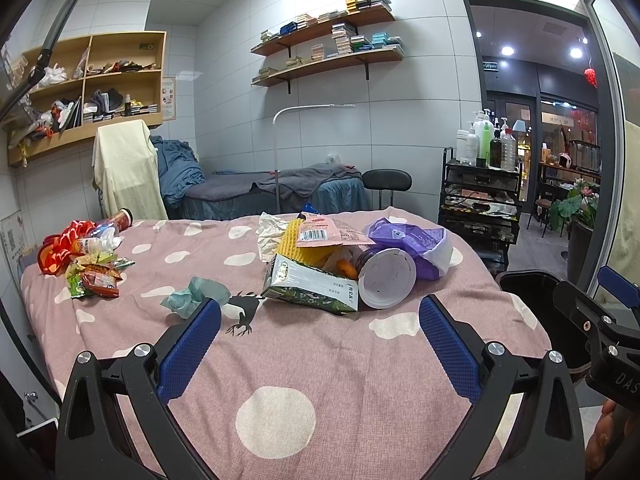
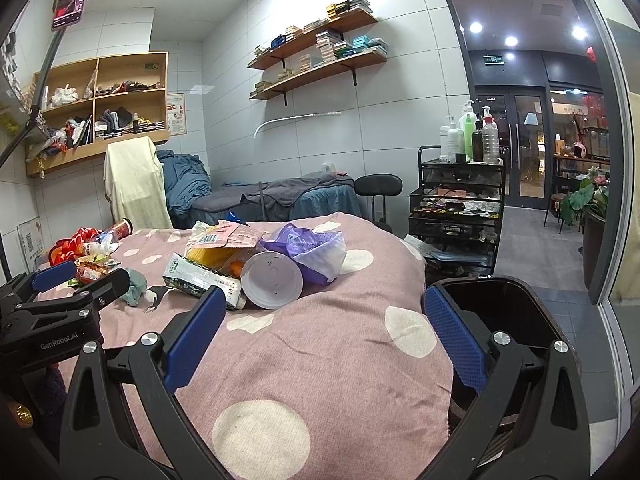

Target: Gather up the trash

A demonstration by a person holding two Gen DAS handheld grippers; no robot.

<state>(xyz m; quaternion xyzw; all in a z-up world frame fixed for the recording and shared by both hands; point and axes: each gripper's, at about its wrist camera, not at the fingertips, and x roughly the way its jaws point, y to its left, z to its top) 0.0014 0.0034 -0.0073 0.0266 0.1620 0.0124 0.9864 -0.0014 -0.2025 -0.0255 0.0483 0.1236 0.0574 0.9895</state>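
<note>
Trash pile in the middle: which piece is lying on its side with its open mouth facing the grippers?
The white paper cup, tipped over beside the green carton. The purple bag and pink packet lie crumpled behind it.

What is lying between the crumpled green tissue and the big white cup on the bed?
In the left wrist view, a torn green-and-white carton lies between the crumpled green tissue and the white cup, plus a black bird print on the pink blanket.

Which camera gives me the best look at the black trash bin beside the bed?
The right wrist view: the black trash bin shows its open mouth and rim, just past the right gripper. The left wrist view catches only part of its dark rim, mostly blocked by the other gripper.
</note>
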